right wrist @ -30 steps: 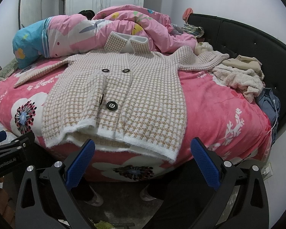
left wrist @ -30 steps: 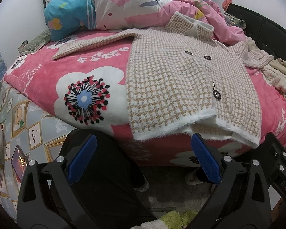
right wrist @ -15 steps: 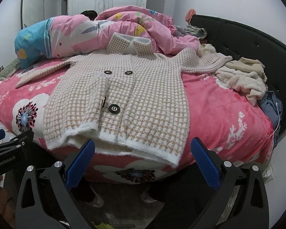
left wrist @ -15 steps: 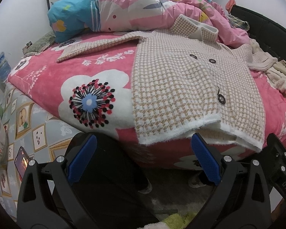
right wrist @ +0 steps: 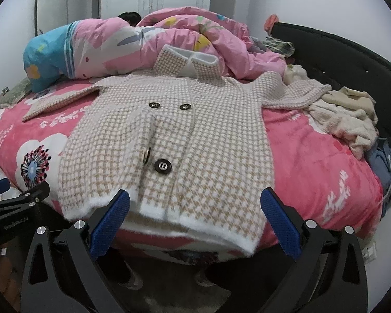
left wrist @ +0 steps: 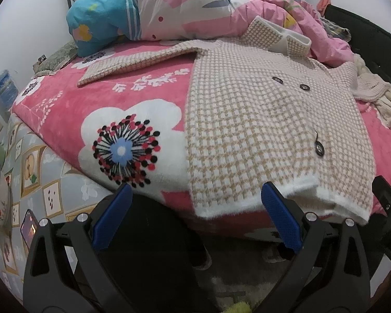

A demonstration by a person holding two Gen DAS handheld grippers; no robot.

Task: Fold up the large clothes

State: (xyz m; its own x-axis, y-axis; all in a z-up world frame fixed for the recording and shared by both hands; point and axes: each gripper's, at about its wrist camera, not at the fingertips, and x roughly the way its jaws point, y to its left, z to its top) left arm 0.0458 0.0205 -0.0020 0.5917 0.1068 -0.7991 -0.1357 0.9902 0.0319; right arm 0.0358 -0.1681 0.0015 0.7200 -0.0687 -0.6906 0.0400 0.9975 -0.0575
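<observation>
**Jaws wide, coat laid out**

Both grippers, left (left wrist: pixel 194 210) and right (right wrist: pixel 194 212), gape fully and grip nothing, poised just short of the near hem, likely to catch it. Spread front-up on the bed (right wrist: pixel 312 156), the coat (right wrist: pixel 174 140) has 2 sleeves out left and right, its collar at the far side, flat for folding.

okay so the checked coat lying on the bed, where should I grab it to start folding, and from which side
Probably take the coat by its white hem, one open gripper near each bottom corner: left gripper, right gripper. Come in level from the foot of the bed. The hem overhangs that edge and lifts slightly, so a finger can slide beneath.
</observation>
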